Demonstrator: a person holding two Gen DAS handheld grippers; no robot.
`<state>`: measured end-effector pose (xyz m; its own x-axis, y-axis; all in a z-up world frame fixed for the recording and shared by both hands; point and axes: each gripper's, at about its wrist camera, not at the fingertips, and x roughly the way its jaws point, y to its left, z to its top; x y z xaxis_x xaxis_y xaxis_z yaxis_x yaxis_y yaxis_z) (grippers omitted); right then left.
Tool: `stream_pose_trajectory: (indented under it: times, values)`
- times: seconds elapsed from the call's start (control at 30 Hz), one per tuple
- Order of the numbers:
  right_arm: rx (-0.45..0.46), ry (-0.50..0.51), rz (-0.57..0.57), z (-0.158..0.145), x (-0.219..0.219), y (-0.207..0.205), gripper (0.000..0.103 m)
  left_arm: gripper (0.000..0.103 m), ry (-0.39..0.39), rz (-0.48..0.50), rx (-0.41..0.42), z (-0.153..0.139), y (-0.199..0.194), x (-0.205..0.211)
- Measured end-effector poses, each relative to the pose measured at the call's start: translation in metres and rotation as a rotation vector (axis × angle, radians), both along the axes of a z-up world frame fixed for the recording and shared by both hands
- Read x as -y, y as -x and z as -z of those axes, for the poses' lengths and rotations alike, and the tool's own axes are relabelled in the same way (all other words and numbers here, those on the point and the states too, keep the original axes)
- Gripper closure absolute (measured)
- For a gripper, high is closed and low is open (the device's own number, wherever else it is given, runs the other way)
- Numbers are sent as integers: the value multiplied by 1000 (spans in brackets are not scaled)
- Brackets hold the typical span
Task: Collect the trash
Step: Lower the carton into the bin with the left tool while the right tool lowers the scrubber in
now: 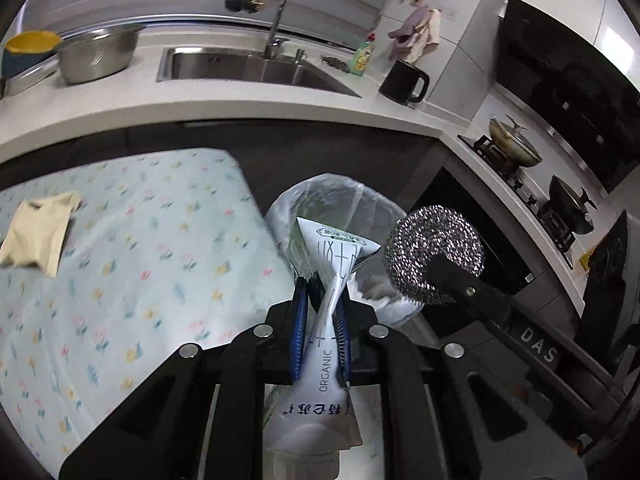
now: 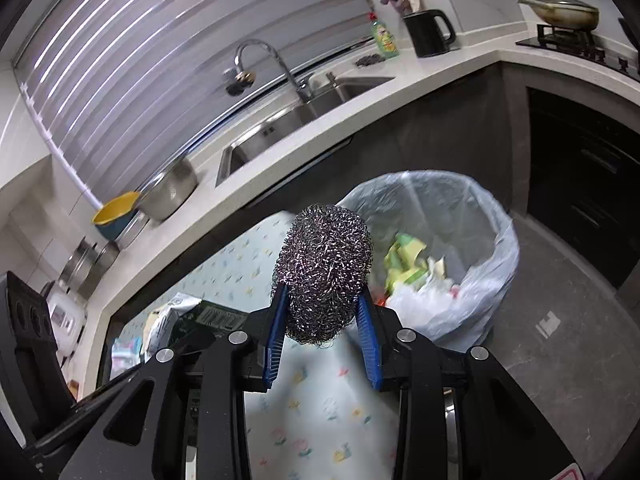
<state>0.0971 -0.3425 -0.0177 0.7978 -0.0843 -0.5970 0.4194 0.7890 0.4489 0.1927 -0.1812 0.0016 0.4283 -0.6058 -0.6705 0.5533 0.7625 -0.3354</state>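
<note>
Left hand-held gripper [image 1: 323, 300] clamped on a crumpled white milk carton [image 1: 326, 320], blue pads pinching its flattened middle, printed top flaring out past the fingertips. Carton held off the floral-cloth table [image 1: 140, 240], just past its right edge, in front of the lined trash bin [image 1: 332, 192]. Right hand-held gripper [image 2: 323, 304] pinching a steel-wool scourer [image 2: 325, 268], pads pressed into both sides, ball bulging above the fingertips. Scourer held up at the table's far edge, just beside the bin [image 2: 480, 216]. Inside the bin: yellow-green scraps and white plastic. Beige pouch [image 1: 36, 234] lying near the table's left edge. Sink [image 1: 248, 66] on the counter behind.
</note>
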Motion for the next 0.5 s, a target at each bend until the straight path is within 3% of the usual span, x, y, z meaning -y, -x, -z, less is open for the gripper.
stream_pose_trajectory:
  times: [0.5]
  values:
    - [-5, 36, 132, 0, 67, 2, 71, 89, -25, 124, 43, 0, -43, 102]
